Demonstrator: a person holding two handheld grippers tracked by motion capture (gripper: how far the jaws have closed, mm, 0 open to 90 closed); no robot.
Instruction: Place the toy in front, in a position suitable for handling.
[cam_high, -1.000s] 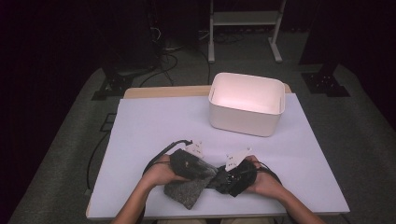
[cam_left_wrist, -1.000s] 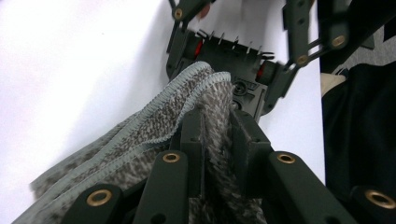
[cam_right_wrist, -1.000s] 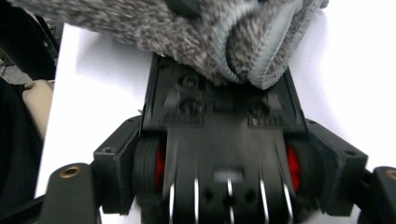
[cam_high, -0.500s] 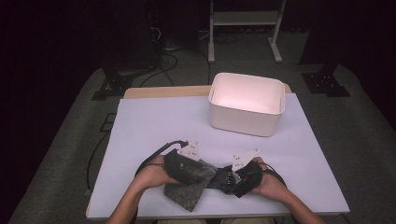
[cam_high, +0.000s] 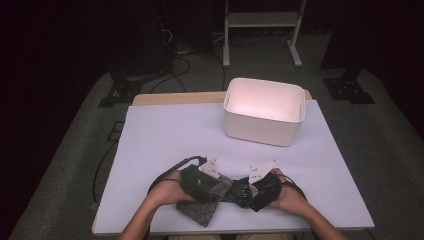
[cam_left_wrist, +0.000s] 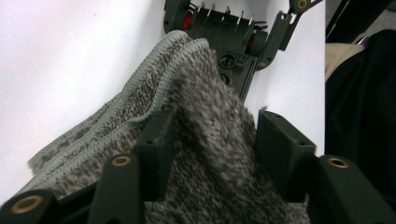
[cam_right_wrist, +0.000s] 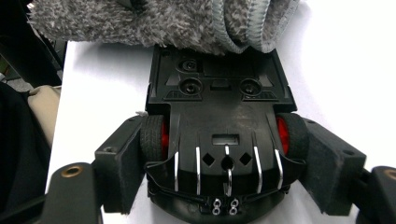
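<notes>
Currently, right claw (cam_right_wrist: 224, 154) clamped on black toy car (cam_right_wrist: 219, 135), left claw (cam_left_wrist: 210, 149) just opening, grey cloth (cam_left_wrist: 205, 140) between pads, near desk (cam_high: 165, 135) front edge.

The room is dark; the light falls mainly on a white table top (cam_high: 165, 135) that lies over a light wooden board (cam_high: 175, 98), whose edge shows at the far side. A white open bin (cam_high: 264, 111) stands on the far right part of the table. Grey carpet (cam_high: 65, 165) covers the floor around it. Black cables (cam_high: 177, 62) trail over the floor beyond the table. A white metal stand (cam_high: 262, 20) rises at the back, and dark stand feet (cam_high: 348, 90) rest on the carpet at the right
</notes>
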